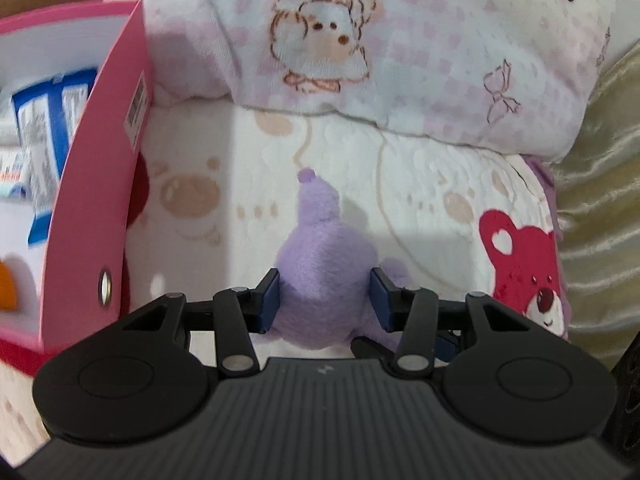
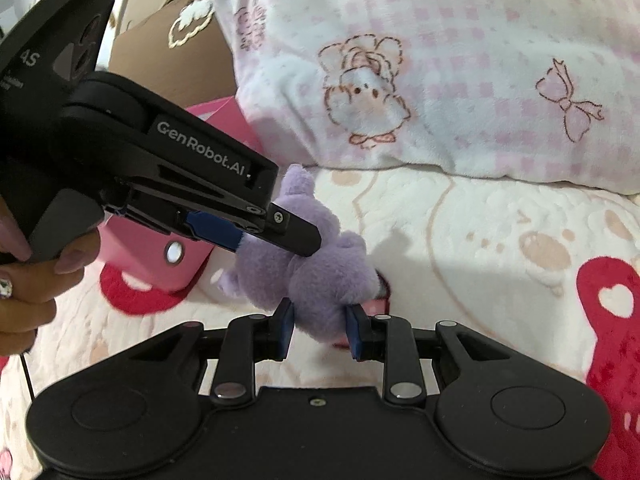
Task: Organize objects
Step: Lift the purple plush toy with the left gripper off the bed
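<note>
A purple plush toy (image 1: 320, 264) lies on the cream blanket (image 1: 420, 208). My left gripper (image 1: 324, 300) is shut on the plush toy's body, its blue pads pressed into both sides. In the right wrist view the left gripper (image 2: 280, 236) comes in from the left and clamps the same plush toy (image 2: 324, 280). My right gripper (image 2: 320, 330) is shut on the near end of the plush toy. A pink box (image 1: 96, 208) stands at the left, with blue and white packets (image 1: 48, 136) inside.
A folded pink-checked blanket (image 1: 400, 48) with cartoon prints lies behind the toy. A red bear print (image 1: 528, 276) marks the cream blanket at the right. Golden fabric (image 1: 600, 200) lies at the far right. A brown cardboard box (image 2: 172, 56) stands behind the pink box (image 2: 160, 256).
</note>
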Demonstrator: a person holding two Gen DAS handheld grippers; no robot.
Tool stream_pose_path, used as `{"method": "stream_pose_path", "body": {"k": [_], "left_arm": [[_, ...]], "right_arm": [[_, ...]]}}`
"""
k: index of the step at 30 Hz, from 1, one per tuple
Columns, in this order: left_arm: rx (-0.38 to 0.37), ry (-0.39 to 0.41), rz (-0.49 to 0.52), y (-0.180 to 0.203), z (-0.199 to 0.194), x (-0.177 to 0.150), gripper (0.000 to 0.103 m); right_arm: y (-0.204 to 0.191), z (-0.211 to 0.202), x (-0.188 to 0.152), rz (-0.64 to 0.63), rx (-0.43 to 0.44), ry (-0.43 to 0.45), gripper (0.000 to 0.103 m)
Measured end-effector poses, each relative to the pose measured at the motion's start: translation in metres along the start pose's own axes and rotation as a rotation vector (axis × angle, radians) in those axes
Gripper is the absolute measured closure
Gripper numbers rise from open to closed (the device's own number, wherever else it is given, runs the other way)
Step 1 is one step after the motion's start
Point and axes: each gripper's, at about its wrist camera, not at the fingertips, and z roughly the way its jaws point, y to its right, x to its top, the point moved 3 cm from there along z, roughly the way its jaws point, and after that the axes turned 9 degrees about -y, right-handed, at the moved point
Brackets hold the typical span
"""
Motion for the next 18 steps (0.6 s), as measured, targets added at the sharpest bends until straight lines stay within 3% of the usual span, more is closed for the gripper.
{"method": "stream_pose_path", "body": {"k": [18], "left_arm": [[-0.056,0.031,0.061,-0.013,-0.048,-0.063,0.061]], "right_arm": [[-0.04,-0.039,-0.029,0.032,0.033,0.004,0.071]]}}
